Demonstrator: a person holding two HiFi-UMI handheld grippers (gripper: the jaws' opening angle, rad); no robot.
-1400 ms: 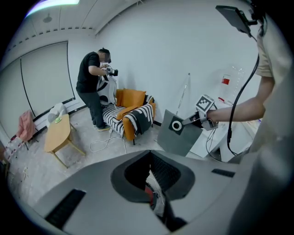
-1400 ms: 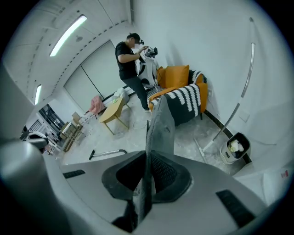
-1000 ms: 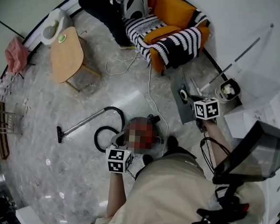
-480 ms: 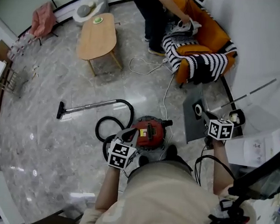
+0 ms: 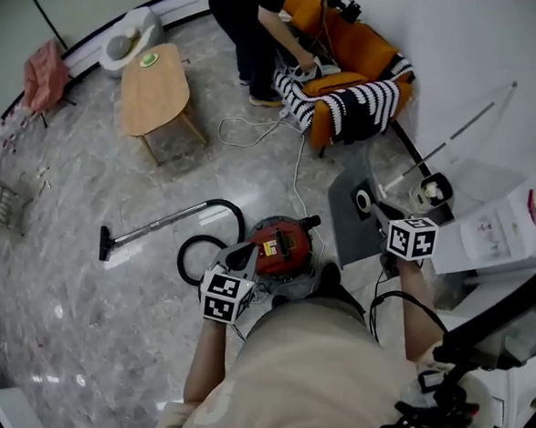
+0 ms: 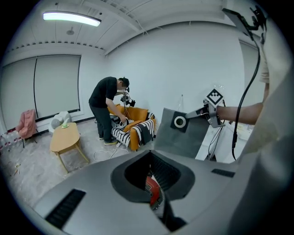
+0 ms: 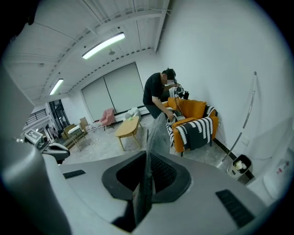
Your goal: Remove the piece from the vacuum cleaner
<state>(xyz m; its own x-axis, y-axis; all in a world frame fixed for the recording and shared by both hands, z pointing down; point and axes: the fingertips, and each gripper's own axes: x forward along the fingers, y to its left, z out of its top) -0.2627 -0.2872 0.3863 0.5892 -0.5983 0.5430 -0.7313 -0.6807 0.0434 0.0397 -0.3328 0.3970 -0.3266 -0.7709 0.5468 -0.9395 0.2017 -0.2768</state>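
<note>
A person stands on a marble floor [image 5: 81, 269], seen from above, with a gripper in each hand. The right gripper [image 5: 376, 210] is clamped on the edge of a flat grey dust bag [image 5: 345, 221] with a round white collar, holding it in the air to the right of the red vacuum cleaner [image 5: 280, 243] and clear of it. The left gripper [image 5: 239, 257] hovers just over the vacuum cleaner's near side, its jaws together with nothing between them (red casing shows past the tips). A black hose [image 5: 197, 247] curls from the vacuum cleaner's left. Farther off, another person [image 5: 245, 15] bends over an orange armchair [image 5: 353, 50].
</note>
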